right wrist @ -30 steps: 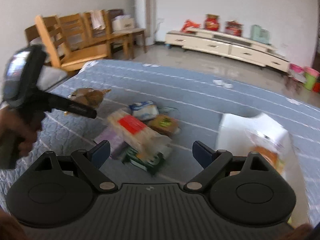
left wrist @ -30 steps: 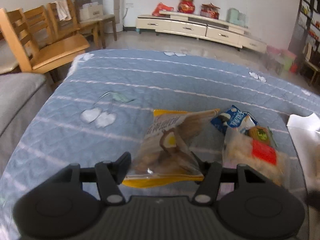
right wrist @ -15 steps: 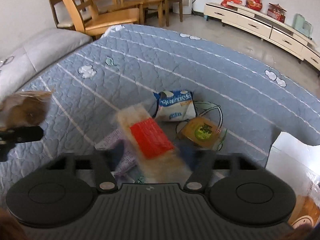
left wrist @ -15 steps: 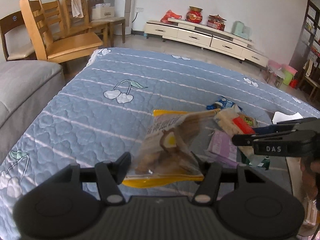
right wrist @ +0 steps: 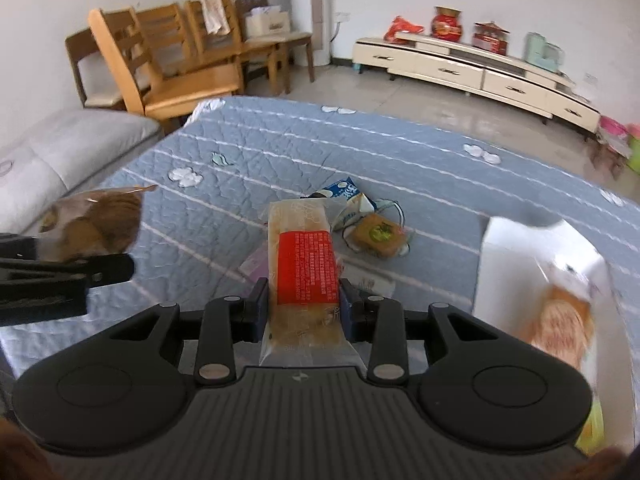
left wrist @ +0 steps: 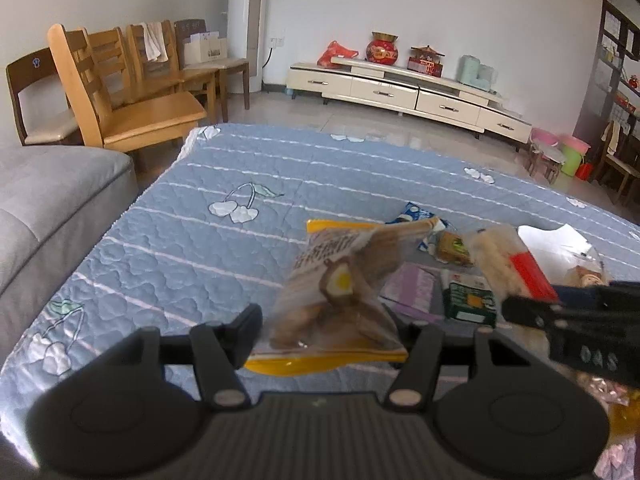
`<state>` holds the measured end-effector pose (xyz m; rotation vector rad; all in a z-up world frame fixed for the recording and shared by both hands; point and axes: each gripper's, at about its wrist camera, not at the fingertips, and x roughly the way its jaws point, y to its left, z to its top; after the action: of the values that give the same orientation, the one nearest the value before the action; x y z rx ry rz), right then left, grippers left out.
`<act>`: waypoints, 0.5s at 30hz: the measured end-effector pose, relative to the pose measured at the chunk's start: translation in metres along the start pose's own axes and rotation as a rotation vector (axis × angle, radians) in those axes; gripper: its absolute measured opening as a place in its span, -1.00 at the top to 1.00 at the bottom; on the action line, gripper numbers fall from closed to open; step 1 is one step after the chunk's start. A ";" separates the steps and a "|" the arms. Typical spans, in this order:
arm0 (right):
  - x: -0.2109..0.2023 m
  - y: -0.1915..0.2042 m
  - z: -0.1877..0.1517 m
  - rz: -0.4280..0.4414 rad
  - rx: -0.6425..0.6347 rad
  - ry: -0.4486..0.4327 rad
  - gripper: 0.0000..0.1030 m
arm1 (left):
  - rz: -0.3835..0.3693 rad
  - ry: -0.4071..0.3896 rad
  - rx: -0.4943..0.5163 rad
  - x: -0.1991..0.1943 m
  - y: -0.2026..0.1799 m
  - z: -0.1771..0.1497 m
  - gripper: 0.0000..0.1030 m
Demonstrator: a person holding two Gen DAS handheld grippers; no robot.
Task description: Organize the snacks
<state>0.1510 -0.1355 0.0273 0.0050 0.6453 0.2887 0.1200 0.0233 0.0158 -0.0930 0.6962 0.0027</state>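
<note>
My left gripper [left wrist: 330, 326] is shut on a yellow-edged clear snack bag with brown pastries [left wrist: 340, 292], held above the blue quilt [left wrist: 224, 248]. My right gripper [right wrist: 302, 306] is shut on a long clear packet with a red label [right wrist: 302, 264], also lifted. In the left wrist view that packet [left wrist: 516, 264] and the right gripper [left wrist: 560, 312] show at the right; in the right wrist view the pastry bag [right wrist: 94, 224] hangs at the left. On the quilt lie a blue-white packet [right wrist: 346, 192], a brown cake with a green label [right wrist: 378, 236], a purple packet [left wrist: 412, 288] and a green packet [left wrist: 470, 300].
A white box [right wrist: 520, 256] with an orange snack bag [right wrist: 560, 324] inside stands at the right. A grey sofa [left wrist: 48, 200] borders the quilt on the left, with wooden chairs [left wrist: 120, 96] behind. A low cream cabinet [left wrist: 400, 88] runs along the far wall.
My right gripper went from wide open to shut on the red-labelled packet and lifted it off the pile. My left gripper carried the pastry bag up and back from the pile.
</note>
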 end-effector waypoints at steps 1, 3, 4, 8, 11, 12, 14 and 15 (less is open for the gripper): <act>-0.008 0.003 -0.005 -0.014 -0.005 -0.011 0.17 | 0.000 -0.003 0.001 -0.005 -0.001 -0.001 -0.17; -0.025 0.008 -0.014 -0.040 -0.012 -0.029 0.17 | 0.000 -0.010 0.005 -0.014 -0.003 -0.004 -0.17; -0.034 0.008 -0.018 -0.046 -0.012 -0.035 0.17 | -0.001 -0.013 0.008 -0.019 -0.004 -0.005 -0.17; -0.067 0.009 -0.031 -0.056 0.017 -0.056 0.17 | -0.007 -0.032 0.021 -0.038 -0.008 -0.010 -0.17; -0.085 0.010 -0.037 -0.073 0.023 -0.067 0.17 | -0.011 -0.048 0.039 -0.052 -0.014 -0.013 -0.17; -0.089 0.009 -0.038 -0.076 0.025 -0.071 0.17 | -0.015 -0.051 0.041 -0.055 -0.015 -0.015 -0.17; -0.099 0.006 -0.041 -0.086 0.036 -0.081 0.17 | -0.021 -0.058 0.054 -0.062 -0.019 -0.018 -0.17; -0.103 0.004 -0.043 -0.091 0.043 -0.085 0.17 | -0.025 -0.061 0.059 -0.065 -0.021 -0.019 -0.17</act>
<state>0.0463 -0.1629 0.0543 0.0292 0.5651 0.1858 0.0585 0.0024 0.0444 -0.0446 0.6331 -0.0386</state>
